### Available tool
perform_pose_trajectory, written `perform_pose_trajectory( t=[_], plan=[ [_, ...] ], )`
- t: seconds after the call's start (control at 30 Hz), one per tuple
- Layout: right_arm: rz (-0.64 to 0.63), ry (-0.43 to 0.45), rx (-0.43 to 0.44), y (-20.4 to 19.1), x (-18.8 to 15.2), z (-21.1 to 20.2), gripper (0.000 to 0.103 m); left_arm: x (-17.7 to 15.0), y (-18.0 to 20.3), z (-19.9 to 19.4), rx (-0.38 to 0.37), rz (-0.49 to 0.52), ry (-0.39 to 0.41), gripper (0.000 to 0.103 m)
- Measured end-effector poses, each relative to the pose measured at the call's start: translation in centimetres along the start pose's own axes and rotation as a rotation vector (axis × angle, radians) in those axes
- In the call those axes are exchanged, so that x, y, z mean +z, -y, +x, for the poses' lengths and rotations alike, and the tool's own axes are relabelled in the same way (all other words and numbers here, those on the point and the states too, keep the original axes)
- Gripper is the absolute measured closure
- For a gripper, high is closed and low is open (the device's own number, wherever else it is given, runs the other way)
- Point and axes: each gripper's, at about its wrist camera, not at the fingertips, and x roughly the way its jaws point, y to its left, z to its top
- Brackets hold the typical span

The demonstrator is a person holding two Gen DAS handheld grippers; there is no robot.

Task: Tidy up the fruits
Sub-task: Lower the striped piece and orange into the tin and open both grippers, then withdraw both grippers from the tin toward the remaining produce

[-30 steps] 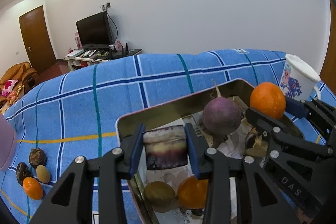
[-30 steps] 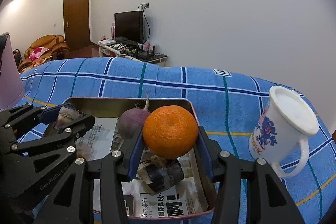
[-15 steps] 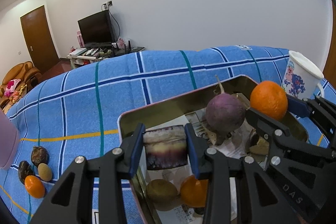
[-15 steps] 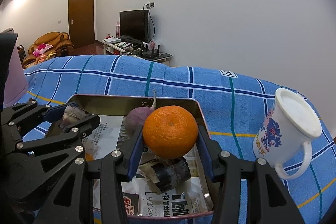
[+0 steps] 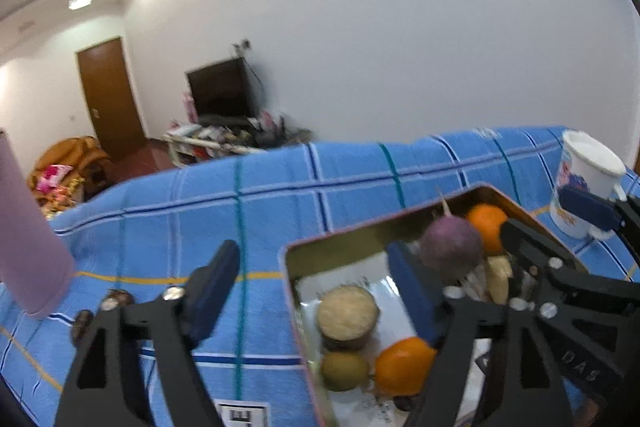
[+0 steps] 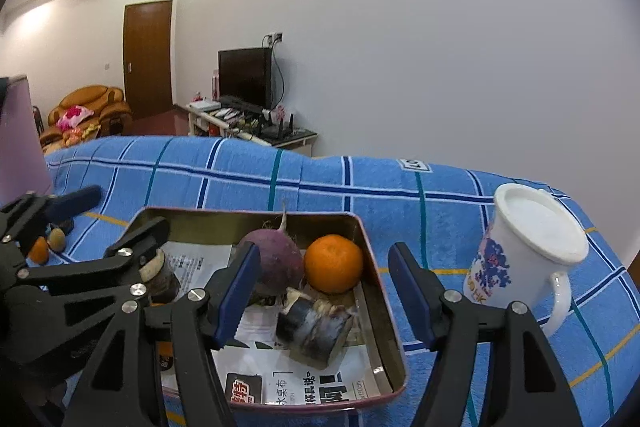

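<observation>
Left hand-held gripper [image 5: 308, 291]: jaws were seen opening, standing wide, with nothing pressed between the pads; one finger hung over the blue checked cloth [image 5: 280, 195], the other over the tin tray [image 5: 344, 241].
Right hand-held gripper [image 6: 324, 291]: jaws were likewise opening and wide; nothing was gripped, the tray's right wall lying between them in the lower centre of the frame.
Mandarin [image 6: 333, 263]: it was found resting inside the tray at the upper right corner, touching the purple root [image 6: 274, 263]. It was judged light, round, prone to roll and easily bruised; a hold across its widest part would be best.
Cut cane piece [image 5: 347, 315]: it was seen standing on end in the tray's left half, just above a green fruit [image 5: 345, 370] and a second orange [image 5: 404, 367]. It was judged stiff and fairly heavy, best taken by its bark sides.
Loose fruit: a few small pieces were left on the cloth at the left edge.
Mug [image 6: 528, 251]: it stood right of the tray.
</observation>
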Motion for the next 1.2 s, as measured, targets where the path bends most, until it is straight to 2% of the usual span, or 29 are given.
perform_pose_trajectory(
  t=[0.1,0.17,0.4,0.53,0.7,1.2],
  plan=[
    [0.017,0.022,-0.010,0.3,0.1,-0.5,0.026,-0.1,-1.0,-0.5,0.044,-0.038,0.034,0.002],
    [0.023,0.031,-0.012,0.4,0.1,-0.7,0.025,-0.2,-1.8,-0.8,0.041,-0.065,0.048,0.000],
    [0.010,0.075,-0.029,-0.1,0.1,-1.3,0.025,-0.4,-3.2,-2.3,0.072,-0.092,0.094,0.000],
    [0.012,0.132,-0.086,0.0,0.1,-1.9,0.025,-0.7,-3.9,-2.6,0.111,-0.109,0.108,0.000],
    [0.046,0.114,-0.075,0.7,0.1,-1.8,0.025,-1.4,-3.9,-2.3,0.147,-0.087,0.093,0.000],
    [0.107,0.161,-0.104,1.3,-0.5,-3.5,0.025,-2.3,-4.9,-3.9,0.148,-0.119,0.107,0.000]
  ],
)
